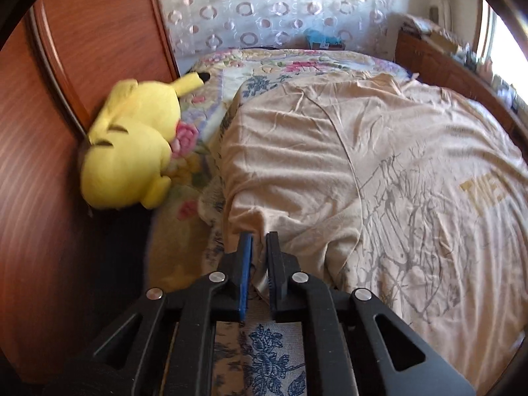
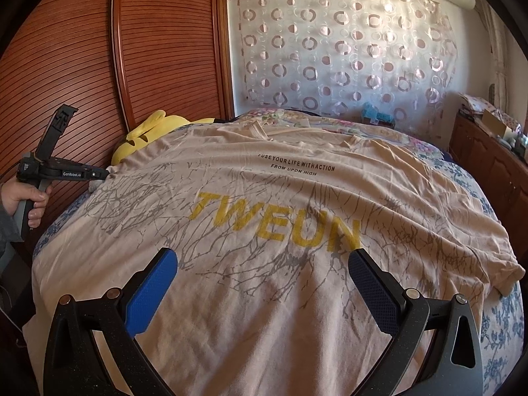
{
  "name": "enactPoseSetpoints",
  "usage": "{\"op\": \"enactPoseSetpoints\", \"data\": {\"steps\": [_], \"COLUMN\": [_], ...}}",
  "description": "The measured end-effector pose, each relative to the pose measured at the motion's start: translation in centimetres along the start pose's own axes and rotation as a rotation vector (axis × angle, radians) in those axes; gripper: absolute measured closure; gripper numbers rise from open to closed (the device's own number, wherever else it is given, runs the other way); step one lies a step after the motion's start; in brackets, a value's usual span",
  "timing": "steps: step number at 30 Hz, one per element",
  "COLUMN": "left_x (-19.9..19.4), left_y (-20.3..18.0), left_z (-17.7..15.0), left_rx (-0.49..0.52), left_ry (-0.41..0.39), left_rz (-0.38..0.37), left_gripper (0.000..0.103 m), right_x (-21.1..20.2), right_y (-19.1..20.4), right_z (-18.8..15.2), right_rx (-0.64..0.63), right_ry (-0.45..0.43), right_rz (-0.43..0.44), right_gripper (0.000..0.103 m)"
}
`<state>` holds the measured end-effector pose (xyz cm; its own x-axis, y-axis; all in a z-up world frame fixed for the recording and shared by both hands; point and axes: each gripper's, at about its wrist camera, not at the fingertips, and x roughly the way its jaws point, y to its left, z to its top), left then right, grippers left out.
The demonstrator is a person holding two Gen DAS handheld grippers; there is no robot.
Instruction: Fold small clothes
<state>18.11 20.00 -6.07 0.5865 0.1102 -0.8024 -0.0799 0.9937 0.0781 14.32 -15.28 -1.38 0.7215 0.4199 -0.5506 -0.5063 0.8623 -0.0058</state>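
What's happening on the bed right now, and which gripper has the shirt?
A person is starting to fold a beige cotton T-shirt with yellow lettering and a grey branch print, spread flat on a floral quilted bedspread. The left gripper has its fingers shut on the shirt's edge near a sleeve. The right gripper hovers open above the shirt's lower part, holding nothing. A yellow plush toy lies beside the shirt against the wooden wardrobe.

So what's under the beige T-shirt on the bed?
A floral bedspread shows around the T-shirt, blue-flowered near its edges and pink-flowered toward the curtain. Whatever lies directly beneath the shirt's middle is covered and cannot be seen.
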Motion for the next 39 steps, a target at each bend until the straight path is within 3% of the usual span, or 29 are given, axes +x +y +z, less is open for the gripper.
{"op": "enactPoseSetpoints", "data": {"steps": [7,14,17,20,21,25,29,33,39], "left_x": [-2.9,-6.4,-7.6,-8.1,-8.1,-6.8,-4.1,-0.8,1.7], "left_y": [-3.3,-10.2,-12.1,-11.9,-11.5,-8.9,-5.8,-4.6,-5.3], "left_z": [2.6,5.7,5.5,5.1,4.9,4.7,4.1,3.4,2.8], "left_rx": [0.092,0.201,0.237,0.242,0.237,0.185,0.11,0.044,0.033], "left_ry": [-0.085,-0.148,-0.166,-0.17,-0.172,-0.145,-0.108,-0.048,0.0], "left_rz": [-0.016,-0.168,-0.181,-0.204,-0.205,-0.188,-0.14,-0.154,-0.204], "left_gripper": [0.096,0.096,0.093,0.073,0.06,0.045,0.044,0.044,0.058], "right_x": [0.0,-0.1,-0.2,-0.3,-0.2,-0.3,-0.3,-0.3,-0.2], "right_y": [0.2,0.2,0.0,-0.1,-0.2,-0.1,0.1,0.0,0.0], "right_z": [0.1,0.1,0.1,0.0,0.0,0.0,0.1,0.2,0.3], "right_rx": [0.002,0.008,0.011,0.012,0.012,0.012,0.007,0.006,0.002], "right_ry": [-0.001,-0.004,-0.006,-0.006,-0.006,-0.005,0.002,0.002,0.008], "right_rz": [-0.01,-0.018,-0.016,-0.014,-0.014,-0.02,-0.022,-0.022,-0.016], "right_gripper": [0.0,0.0,0.0,0.0,0.0,0.0,0.0,0.0,0.0]}}
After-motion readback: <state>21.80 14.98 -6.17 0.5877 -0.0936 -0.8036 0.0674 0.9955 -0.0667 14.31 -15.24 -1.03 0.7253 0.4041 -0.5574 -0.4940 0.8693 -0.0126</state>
